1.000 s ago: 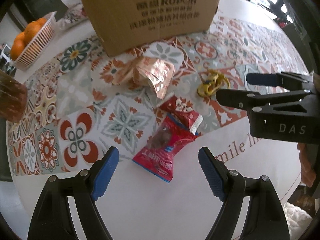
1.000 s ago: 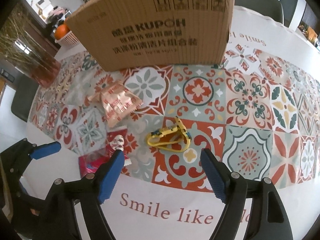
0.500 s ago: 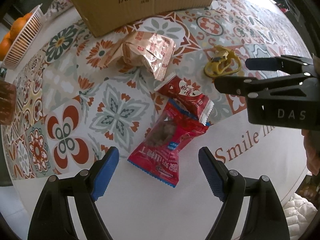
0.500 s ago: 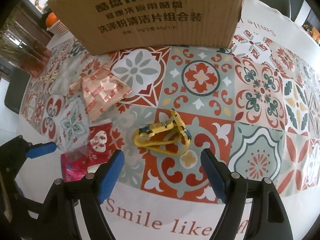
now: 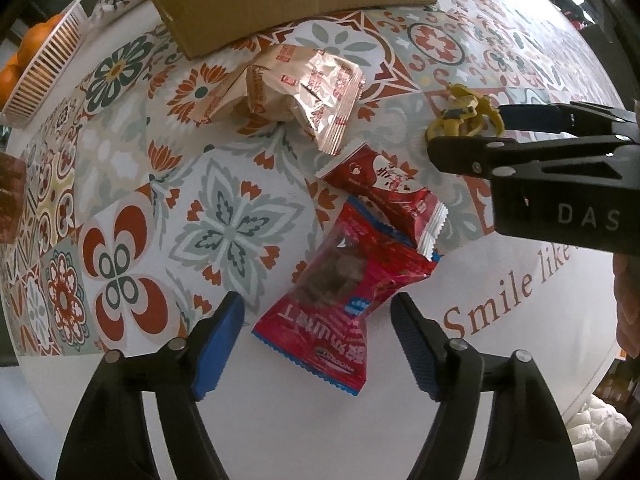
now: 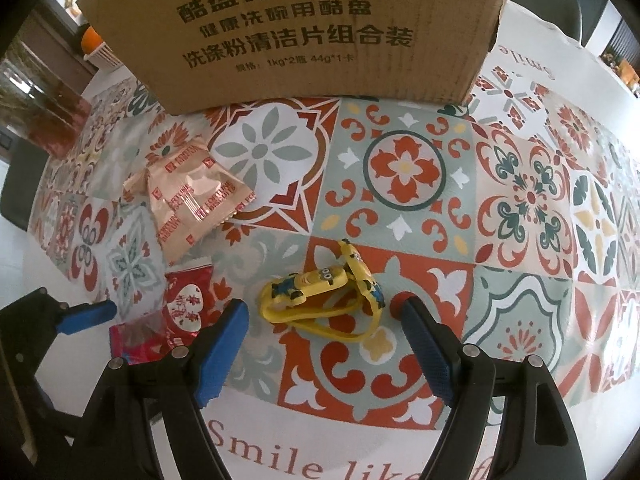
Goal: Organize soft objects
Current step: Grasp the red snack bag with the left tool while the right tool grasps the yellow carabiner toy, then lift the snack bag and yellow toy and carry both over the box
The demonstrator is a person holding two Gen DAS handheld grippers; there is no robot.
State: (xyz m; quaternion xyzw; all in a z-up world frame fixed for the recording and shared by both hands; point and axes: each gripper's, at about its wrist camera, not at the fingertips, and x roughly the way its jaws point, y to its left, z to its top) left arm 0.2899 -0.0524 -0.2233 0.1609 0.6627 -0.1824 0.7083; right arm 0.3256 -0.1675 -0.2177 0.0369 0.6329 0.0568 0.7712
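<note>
Nothing packed yet: both claws wide open and empty, left claw point(image 5: 316, 334) straddling red snack packet point(image 5: 340, 292), right claw point(image 6: 324, 332) around yellow strap point(image 6: 324, 292), all lying before cardboard box point(image 6: 296, 28).

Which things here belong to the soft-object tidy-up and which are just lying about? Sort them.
Job:
pink snack packet
red candy packet
gold biscuit packet
yellow minion strap
cardboard box, probably the bin
left tongs and right tongs, both open

Lying about:
orange basket
patterned tablecloth
</note>
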